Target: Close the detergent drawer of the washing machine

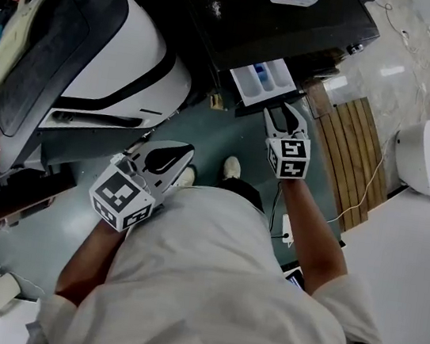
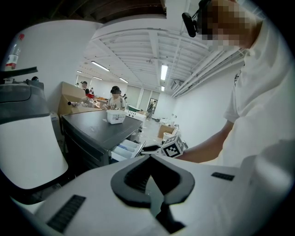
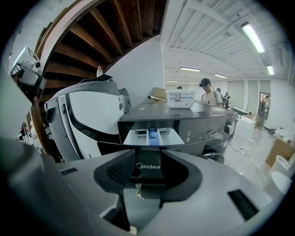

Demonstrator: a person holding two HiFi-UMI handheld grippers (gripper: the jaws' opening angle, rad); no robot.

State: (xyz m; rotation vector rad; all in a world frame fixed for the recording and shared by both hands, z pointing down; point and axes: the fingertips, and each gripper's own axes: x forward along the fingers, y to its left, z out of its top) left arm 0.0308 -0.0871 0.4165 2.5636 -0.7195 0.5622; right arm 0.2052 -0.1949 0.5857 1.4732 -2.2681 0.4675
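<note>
At 9 o'clock in your head view stands a white-and-black appliance [image 1: 137,51]. Your left gripper [image 1: 186,153] hangs beside it, at about 7 o'clock from the drawer, with jaws together, tips meeting and nothing held. The detergent drawer [image 1: 264,82] is pulled out of the dark washing machine [image 1: 262,14], its white compartments showing around a blue insert. Your right gripper [image 1: 283,115] points at 12 o'clock, straight at the drawer's dark front — jaws parted a little, the front panel framed between them, clamped on nothing — whether it touches, I can't tell
</note>
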